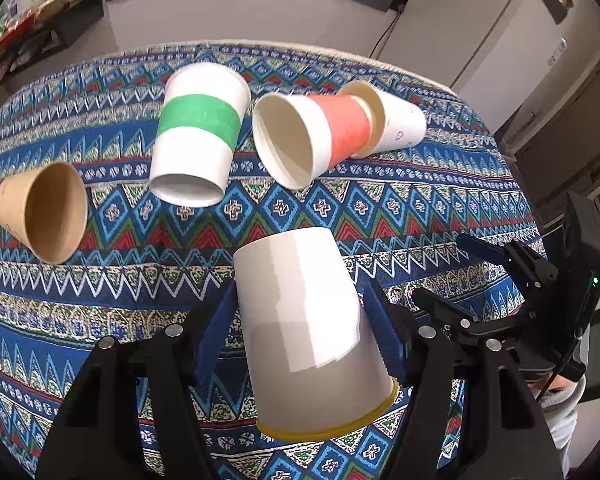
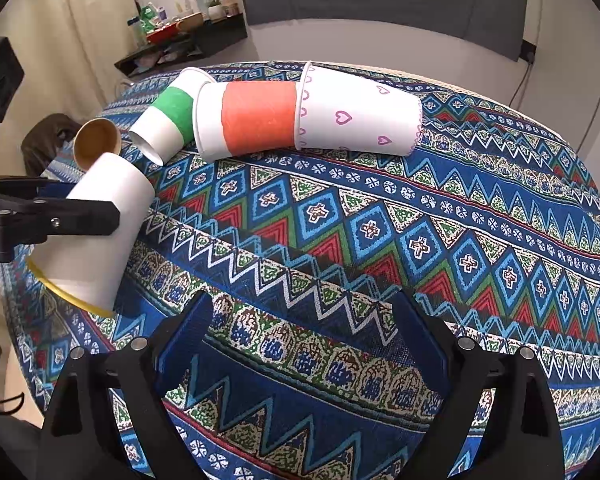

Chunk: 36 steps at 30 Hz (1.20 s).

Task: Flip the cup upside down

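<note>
The table [image 2: 380,240], under its blue patterned cloth, carries everything I can see. Along its far edge 3 paper cups lie on their sides in a row. At the right end of that row is the heart-printed cup [image 2: 360,116], and the red-banded cup [image 2: 248,120] has its base tucked into that cup's mouth, so the 2 are touching. Next along, toward the far left corner, the green-banded cup [image 2: 164,120] lies tilted with its mouth toward me. Near the left edge the brown cup [image 2: 96,142] lies on its side, its open mouth facing into the room.

My left tongs [image 1: 300,332] are clamped on the white cup with the yellow rim [image 1: 304,320], 1 blue pad pressing each side of its wall. That cup sits by the near left part of the table, mouth down and base up, leaning a little away from me. Whether its rim touches the cloth I cannot tell.

My right tongs [image 2: 300,340] hang above the near edge of the table with their jaws spread wide and nothing between them, well apart from every cup.
</note>
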Each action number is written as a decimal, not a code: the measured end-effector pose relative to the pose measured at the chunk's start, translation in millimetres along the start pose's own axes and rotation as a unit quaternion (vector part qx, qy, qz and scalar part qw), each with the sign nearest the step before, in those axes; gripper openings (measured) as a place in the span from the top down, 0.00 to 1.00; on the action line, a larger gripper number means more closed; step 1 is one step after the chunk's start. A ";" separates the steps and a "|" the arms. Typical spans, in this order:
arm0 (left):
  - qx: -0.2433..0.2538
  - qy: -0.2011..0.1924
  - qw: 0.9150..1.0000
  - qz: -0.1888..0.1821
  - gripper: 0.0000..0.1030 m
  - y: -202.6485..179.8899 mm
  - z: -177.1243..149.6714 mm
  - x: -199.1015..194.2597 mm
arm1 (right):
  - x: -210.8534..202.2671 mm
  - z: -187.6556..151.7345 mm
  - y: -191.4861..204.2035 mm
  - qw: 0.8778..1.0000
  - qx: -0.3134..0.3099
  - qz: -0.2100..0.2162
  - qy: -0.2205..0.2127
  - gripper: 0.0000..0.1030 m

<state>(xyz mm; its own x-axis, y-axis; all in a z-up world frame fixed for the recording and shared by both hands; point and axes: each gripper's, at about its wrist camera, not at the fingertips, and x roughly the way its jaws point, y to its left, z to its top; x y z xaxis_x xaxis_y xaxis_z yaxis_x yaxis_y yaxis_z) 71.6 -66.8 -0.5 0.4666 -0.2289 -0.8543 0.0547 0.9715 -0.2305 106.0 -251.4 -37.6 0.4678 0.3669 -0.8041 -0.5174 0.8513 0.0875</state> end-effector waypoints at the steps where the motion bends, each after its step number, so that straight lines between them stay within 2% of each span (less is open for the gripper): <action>1: 0.010 -0.016 1.000 0.002 0.37 -1.6 -2.3 -5.0 | -0.7 0.5 1.8 1.000 -0.001 -0.001 -0.002 0.16; 4: 0.052 -0.080 0.995 0.028 0.37 -8.5 -11.6 -22.7 | -4.2 0.4 8.6 1.000 -0.007 -0.005 -0.010 0.16; 5: 0.067 -0.109 0.991 0.037 0.37 -10.7 -17.4 -28.7 | -5.4 0.1 11.9 1.000 -0.010 -0.004 -0.012 0.16; 8: 0.088 -0.161 0.982 0.047 0.37 -10.8 -26.4 -34.6 | -8.0 0.1 21.2 1.000 -0.021 -0.003 -0.018 0.16; 13: 0.091 -0.217 0.971 0.046 0.37 -5.6 -36.5 -32.7 | -10.1 -1.8 37.4 0.999 -0.040 0.000 -0.022 0.16; 15: 0.093 -0.230 0.967 0.057 0.37 -7.9 -39.5 -30.9 | -10.7 -3.5 41.7 0.999 -0.045 0.001 -0.023 0.16; 16: 0.101 -0.243 0.962 0.070 0.37 -9.4 -43.2 -31.2 | -10.1 -3.8 43.2 0.999 -0.047 0.001 -0.022 0.16; 20: 0.118 -0.257 0.956 0.083 0.37 -11.9 -52.4 -31.7 | -7.9 -4.9 45.1 0.999 -0.047 0.002 -0.019 0.16; 27: 0.139 -0.247 0.954 0.104 0.37 -16.7 -58.2 -25.0 | -6.8 -7.3 44.7 0.999 -0.043 0.002 -0.018 0.16; 32: 0.149 -0.251 0.949 0.122 0.37 -19.6 -65.8 -24.0 | -8.3 -10.7 44.6 0.999 -0.044 0.003 -0.018 0.16; 36: 0.173 -0.254 0.941 0.141 0.37 -27.9 -73.3 -25.4 | -8.4 -11.4 44.7 0.999 -0.044 0.006 -0.017 0.16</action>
<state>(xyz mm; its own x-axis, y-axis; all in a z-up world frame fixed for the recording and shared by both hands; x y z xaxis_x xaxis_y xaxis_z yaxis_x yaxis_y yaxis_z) -6.5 -92.6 -6.5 0.8624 0.0131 -0.5060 0.1098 0.9710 0.2123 70.8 -220.7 -33.7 0.4853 0.3907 -0.7822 -0.5833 0.8111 0.0432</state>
